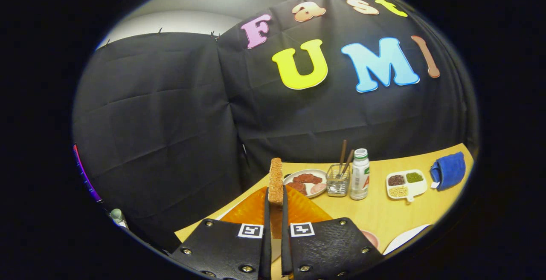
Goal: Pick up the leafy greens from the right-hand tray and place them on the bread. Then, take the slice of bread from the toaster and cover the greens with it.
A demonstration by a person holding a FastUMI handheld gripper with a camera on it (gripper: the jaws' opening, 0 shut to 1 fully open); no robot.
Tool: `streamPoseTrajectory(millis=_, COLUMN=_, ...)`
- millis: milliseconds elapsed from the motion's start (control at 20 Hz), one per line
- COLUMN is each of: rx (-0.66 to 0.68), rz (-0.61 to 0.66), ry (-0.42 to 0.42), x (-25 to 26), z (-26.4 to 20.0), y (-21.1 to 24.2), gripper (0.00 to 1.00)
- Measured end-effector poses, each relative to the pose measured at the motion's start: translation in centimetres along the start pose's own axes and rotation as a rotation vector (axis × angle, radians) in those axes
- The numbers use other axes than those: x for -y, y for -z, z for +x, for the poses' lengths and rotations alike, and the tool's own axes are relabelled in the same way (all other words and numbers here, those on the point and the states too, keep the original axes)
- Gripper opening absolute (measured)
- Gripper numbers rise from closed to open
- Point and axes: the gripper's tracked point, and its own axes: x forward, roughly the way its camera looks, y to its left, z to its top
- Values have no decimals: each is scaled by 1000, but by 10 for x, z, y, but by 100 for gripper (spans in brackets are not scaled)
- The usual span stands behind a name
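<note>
Toasted bread slice [275, 181] upright on edge, gripper [275, 199] jaws clamped on it, above orange tray [247, 212]

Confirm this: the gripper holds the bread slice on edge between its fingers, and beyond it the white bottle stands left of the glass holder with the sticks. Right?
Not quite. In the gripper view the gripper does clamp the bread slice on edge, but the white bottle stands right of the glass holder, not left.

wooden table [375, 216] carries orange tray [256, 209], meat plate [305, 182], glass cup [338, 181], white bottle [360, 174], divided dish [406, 184], blue cloth [448, 170]
</note>
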Motion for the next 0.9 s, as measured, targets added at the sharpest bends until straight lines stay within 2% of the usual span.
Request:
streamPoseTrajectory(millis=150, rx=-11, rz=-45, ry=71, x=37, z=-11, y=16, gripper=9)
streamPoseTrajectory(millis=500, rx=-111, rz=-85, ry=163, x=96, z=-28, y=72, gripper=9)
streamPoseTrajectory(millis=900, rx=-181, rz=-155, ry=230, x=131, z=-33, y=119, gripper=9)
